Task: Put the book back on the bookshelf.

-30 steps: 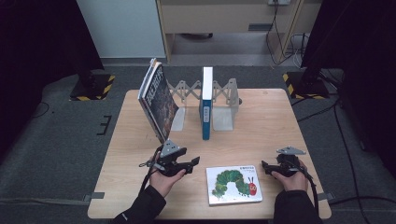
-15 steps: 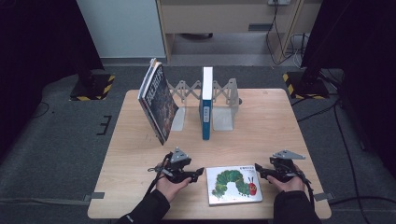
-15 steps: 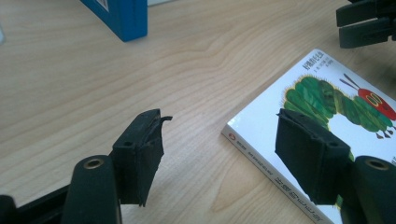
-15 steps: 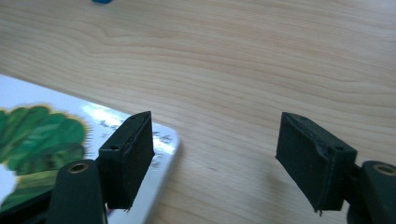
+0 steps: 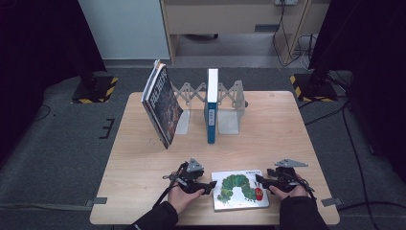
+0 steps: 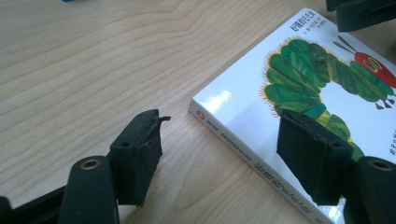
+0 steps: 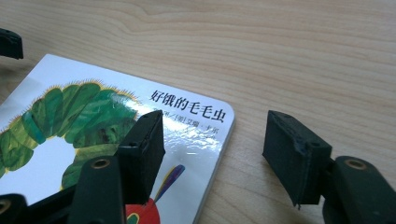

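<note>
Left claw [image 5: 209, 185] and right claw [image 5: 259, 180] flank the caterpillar book [image 5: 241, 189].
Dark grey floor [image 5: 62, 158] surrounds the pale wooden table [image 5: 268, 129]; book flat between both claws, each parted astride an edge, gripping nothing, the right just closing.

Table [image 5: 287, 124]: pale wood, smooth, matt, visible grain. Picture book [image 6: 299, 74]: glossy board cover w/ glare spots, smooth. Gripper pads [image 6: 140, 149]: black rubber, matt, worn, rough at edges. Book rack [image 5: 230, 96]: grey metal, dull.
</note>
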`<state>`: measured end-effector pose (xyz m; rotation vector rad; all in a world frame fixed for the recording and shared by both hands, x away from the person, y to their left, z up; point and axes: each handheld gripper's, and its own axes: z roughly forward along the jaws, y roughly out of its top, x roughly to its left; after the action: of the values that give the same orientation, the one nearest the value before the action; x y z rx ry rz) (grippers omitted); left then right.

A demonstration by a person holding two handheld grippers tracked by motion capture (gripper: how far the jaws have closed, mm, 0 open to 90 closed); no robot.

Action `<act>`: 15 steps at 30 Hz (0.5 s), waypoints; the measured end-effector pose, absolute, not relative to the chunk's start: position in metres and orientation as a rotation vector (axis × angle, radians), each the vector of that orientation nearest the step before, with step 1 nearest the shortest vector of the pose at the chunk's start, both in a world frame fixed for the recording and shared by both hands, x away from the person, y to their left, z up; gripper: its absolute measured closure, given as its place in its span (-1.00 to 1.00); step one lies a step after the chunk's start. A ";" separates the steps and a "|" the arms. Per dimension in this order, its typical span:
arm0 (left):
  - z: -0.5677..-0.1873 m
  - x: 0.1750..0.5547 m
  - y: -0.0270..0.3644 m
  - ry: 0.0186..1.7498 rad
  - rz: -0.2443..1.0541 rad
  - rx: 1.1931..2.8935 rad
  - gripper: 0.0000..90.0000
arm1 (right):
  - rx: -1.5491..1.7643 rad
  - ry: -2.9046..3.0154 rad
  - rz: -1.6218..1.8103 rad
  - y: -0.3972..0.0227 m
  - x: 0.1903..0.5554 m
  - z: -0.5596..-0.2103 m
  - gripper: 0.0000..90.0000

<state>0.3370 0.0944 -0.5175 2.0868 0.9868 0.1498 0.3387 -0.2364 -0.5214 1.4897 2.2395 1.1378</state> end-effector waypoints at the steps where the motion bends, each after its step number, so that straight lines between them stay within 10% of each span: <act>1: -0.518 0.337 0.094 0.986 0.145 2.087 -0.34 | 1.499 2.244 1.142 -0.235 0.339 -0.522 -0.11; 15: -0.531 0.337 0.086 0.969 0.142 2.062 -0.50 | 1.516 2.300 1.153 -0.228 0.338 -0.525 -0.02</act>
<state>0.3366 0.0859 -0.5311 2.0624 0.9694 0.1421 0.3376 -0.2276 -0.5251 1.5156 2.3003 1.1525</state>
